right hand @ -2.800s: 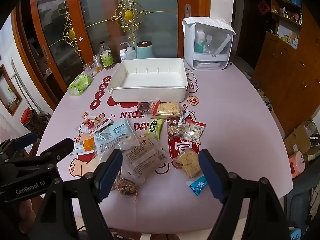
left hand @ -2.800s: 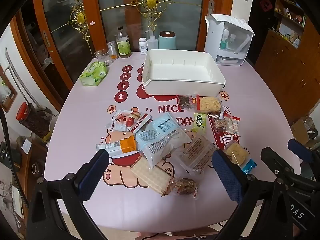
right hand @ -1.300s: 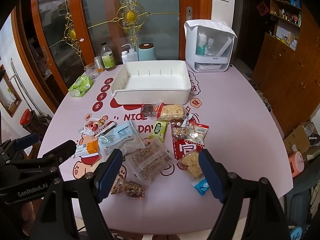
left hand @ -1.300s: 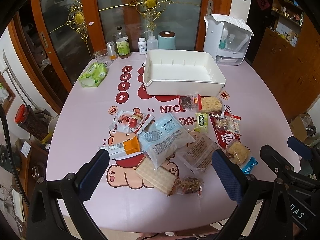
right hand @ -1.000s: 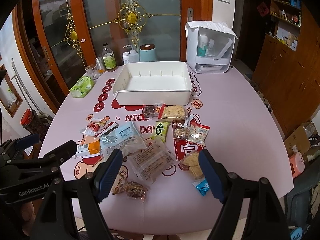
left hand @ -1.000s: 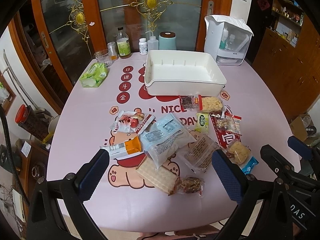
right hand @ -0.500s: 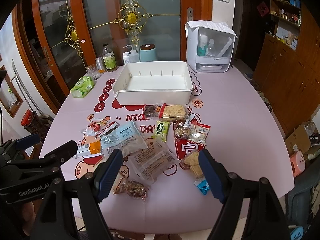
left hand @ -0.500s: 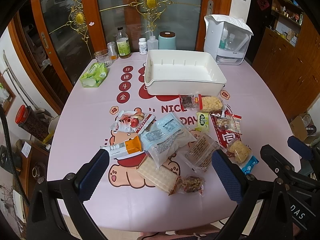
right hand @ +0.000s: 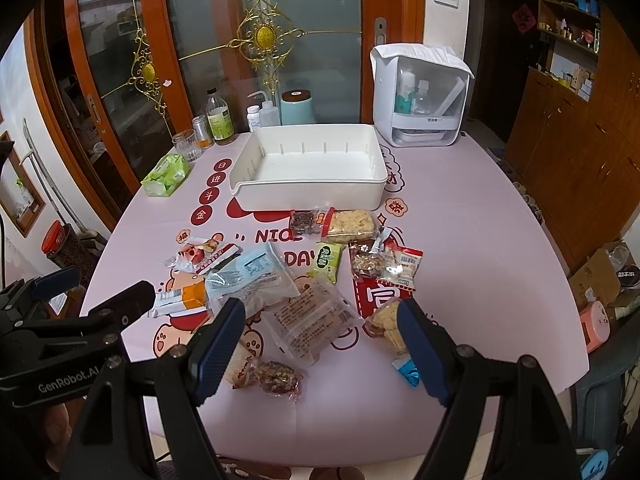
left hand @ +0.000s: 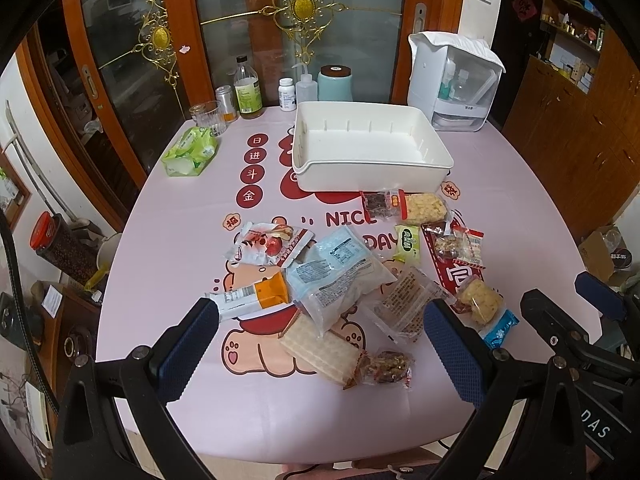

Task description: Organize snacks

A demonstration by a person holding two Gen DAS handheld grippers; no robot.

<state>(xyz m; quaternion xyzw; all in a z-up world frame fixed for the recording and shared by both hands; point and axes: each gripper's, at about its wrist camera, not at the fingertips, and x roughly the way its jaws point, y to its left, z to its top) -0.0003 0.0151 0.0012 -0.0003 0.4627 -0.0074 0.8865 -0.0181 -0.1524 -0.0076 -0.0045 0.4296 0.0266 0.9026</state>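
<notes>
Left gripper (left hand: pixel 320 344) and right gripper (right hand: pixel 322 346) poised above the near edge of the pink counter (left hand: pixel 168 240), jaws wide apart, nothing between them. Snack packets (left hand: pixel 340 280) scattered mid-counter, just in front of an empty white bin (left hand: pixel 370 148).

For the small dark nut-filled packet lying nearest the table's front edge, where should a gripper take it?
Probably across the bulging middle of the small dark nut packet, coming down from above. It lies flat on the pink table, its left end against the wafer pack, so pinch across its free near and far edges. The right gripper hangs open nearby.
</notes>
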